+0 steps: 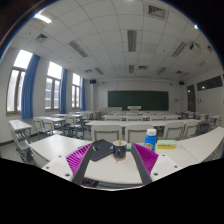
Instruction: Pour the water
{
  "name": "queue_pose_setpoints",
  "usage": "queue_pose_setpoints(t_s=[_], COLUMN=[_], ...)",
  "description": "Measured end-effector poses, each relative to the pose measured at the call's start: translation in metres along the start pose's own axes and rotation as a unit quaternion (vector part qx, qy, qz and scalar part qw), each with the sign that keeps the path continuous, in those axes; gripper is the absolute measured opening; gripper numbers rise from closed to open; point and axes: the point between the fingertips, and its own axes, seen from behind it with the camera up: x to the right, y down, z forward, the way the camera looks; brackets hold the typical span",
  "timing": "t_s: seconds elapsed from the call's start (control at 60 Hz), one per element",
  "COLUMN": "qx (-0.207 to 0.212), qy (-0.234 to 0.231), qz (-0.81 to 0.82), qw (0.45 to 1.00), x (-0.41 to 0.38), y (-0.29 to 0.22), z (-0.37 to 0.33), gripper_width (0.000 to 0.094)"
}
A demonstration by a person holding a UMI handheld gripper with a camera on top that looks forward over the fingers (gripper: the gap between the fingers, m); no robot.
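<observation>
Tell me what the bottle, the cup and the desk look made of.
Bottle: probably clear plastic, see-through body under a blue cap. Cup: dark, matte; material unclear. Desk: pale smooth top, likely laminate. The gripper is open, the cup just ahead of its fingers.

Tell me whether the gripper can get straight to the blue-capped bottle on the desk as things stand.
Probably yes. The gripper has its jaws open, and the bottle stands upright on the desk just beyond the right finger. Only the dark cup sits near the path, to the bottle's left, so a slight rightward approach looks free.
</observation>
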Motion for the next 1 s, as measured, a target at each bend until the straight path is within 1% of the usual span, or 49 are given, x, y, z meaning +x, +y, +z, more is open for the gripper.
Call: queue_pose_setpoints(t_s=[0.017, 0.033, 0.083, 0.1, 0.133, 0.15, 0.2, 0.3, 0.417, 0.483, 0.533, 0.6, 0.617, 0.683, 0.7, 0.75, 0.783, 0.817, 0.833, 0.85, 0.9, 0.983, 1.0], qx=[0.002, 0.000, 0.003, 0.006, 0.007, 0.005, 0.007, 0.004, -0.003, -0.019, -0.024, -0.043, -0.043, -0.045, -0.046, -0.053, -0.050, -0.047, -0.047, -0.048, -0.037, -0.025, -0.025], qy=[0.005, 0.008, 0.023, 0.029, 0.043, 0.049, 0.064, 0.099, 0.127, 0.131, 0.134, 0.119, 0.116, 0.102, 0.102, 0.103, 0.097, 0.091, 0.088, 0.089, 0.099, 0.107, 0.107], qz=[0.000, -0.002, -0.004, -0.004, -0.005, -0.006, -0.010, -0.009, -0.009, -0.014, -0.014, -0.007, -0.004, 0.005, 0.005, 0.009, 0.010, 0.012, 0.012, 0.013, 0.012, 0.004, 0.003], qw=[1.000, 1.000, 1.000, 1.000, 0.999, 0.999, 0.998, 0.995, 0.992, 0.991, 0.991, 0.992, 0.992, 0.994, 0.994, 0.993, 0.994, 0.995, 0.995, 0.995, 0.994, 0.994, 0.994], x=[-0.006, 0.005, 0.016, 0.018, 0.030, 0.033, 0.046, 0.079, 0.113, 0.144, 0.147, 0.159, 0.148, 0.156, 0.164, 0.169, 0.168, 0.167, 0.162, 0.162, 0.165, 0.169, 0.168], y=[0.011, 0.001, 0.004, 0.018, 0.024, 0.015, 0.026, 0.048, 0.075, 0.087, 0.100, 0.112, 0.119, 0.123, 0.124, 0.131, 0.131, 0.129, 0.134, 0.136, 0.134, 0.131, 0.130], z=[-0.003, 0.000, 0.001, -0.007, -0.007, 0.000, -0.001, 0.016, 0.050, 0.064, 0.096, 0.119, 0.137, 0.165, 0.158, 0.169, 0.175, 0.179, 0.184, 0.184, 0.182, 0.183, 0.182], gripper_width=[0.0824, 0.0827, 0.0826, 0.0826, 0.0825, 0.0825, 0.0824, 0.0826, 0.0828, 0.0827, 0.0824, 0.0825, 0.0827, 0.0827, 0.0825, 0.0813, 0.0786, 0.0735, 0.0682, 0.0601, 0.0576, 0.0442, 0.0431])
